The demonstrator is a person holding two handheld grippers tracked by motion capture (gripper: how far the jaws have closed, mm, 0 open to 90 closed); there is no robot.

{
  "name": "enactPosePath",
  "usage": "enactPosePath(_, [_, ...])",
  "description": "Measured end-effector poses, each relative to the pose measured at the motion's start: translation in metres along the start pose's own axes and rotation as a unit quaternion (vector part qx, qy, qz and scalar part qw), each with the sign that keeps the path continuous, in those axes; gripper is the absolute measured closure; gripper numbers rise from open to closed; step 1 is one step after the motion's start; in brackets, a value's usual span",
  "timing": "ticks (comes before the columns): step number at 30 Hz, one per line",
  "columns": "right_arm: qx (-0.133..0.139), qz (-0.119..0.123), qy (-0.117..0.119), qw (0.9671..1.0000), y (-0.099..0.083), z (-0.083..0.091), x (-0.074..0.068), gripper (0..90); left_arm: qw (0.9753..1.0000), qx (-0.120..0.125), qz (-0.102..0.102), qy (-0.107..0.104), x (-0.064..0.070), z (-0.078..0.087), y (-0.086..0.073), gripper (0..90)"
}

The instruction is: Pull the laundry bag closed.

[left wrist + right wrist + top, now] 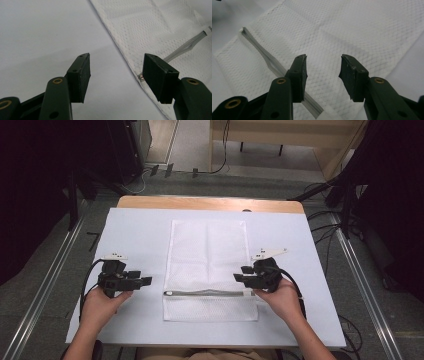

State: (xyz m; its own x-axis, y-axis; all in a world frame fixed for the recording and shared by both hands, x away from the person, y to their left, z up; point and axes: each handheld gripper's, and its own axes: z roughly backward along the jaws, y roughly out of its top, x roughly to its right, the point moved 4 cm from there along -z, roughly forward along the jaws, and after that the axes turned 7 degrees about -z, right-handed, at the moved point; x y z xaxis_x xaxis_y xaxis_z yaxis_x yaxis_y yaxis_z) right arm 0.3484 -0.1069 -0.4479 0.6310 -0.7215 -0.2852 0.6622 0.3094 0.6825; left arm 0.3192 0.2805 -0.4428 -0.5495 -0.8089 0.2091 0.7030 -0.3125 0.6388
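A white mesh laundry bag (207,265) lies flat on the white table cover, with a grey zipper (207,293) running across it near the front. My left gripper (144,279) hovers open just left of the bag, level with the zipper's left end. In the left gripper view the bag's edge (130,62) and the metal zipper pull (141,77) lie beside the right jaw of the open left gripper (117,75). My right gripper (240,274) is open over the bag's right edge; the right gripper view shows the open right gripper (323,72), mesh (352,32) and the zipper (262,53) below its jaws.
The white cover (130,235) spreads over a wooden table (210,203). Dark stands and cables (345,220) flank the table on the floor. A wooden bench (280,132) stands beyond the far edge.
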Motion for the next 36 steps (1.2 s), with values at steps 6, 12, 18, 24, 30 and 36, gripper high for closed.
enactPosePath(6, [-0.014, 0.016, 0.012, 0.9997, 0.001, -0.009, -0.014, 59.2, 1.0, 0.004, 0.0, 0.003, 0.0, -0.001, 0.0, 39.6])
enactPosePath(12, [-0.017, 0.033, 0.025, 0.999, 0.003, -0.018, -0.029, 58.7, 1.0, 0.002, -0.004, 0.005, -0.003, -0.002, -0.001, 38.9])
enactPosePath(18, [-0.023, 0.041, 0.032, 0.9984, 0.005, -0.025, -0.037, 59.2, 1.0, 0.002, -0.006, 0.007, -0.005, -0.002, -0.001, 42.0])
enactPosePath(24, [-0.027, 0.065, 0.044, 0.9966, 0.01, -0.032, -0.053, 60.7, 0.9999, 0.0, -0.009, 0.007, -0.006, -0.003, 0.0, 40.9])
enactPosePath(30, [-0.022, 0.072, 0.058, 0.9955, 0.017, -0.034, -0.068, 63.1, 0.9999, 0.0, -0.01, 0.01, -0.008, -0.003, 0.0, 40.7])
enactPosePath(36, [-0.029, 0.071, 0.07, 0.9946, 0.019, -0.041, -0.076, 66.6, 0.9999, -0.001, -0.011, 0.009, -0.008, -0.004, 0.0, 40.6])
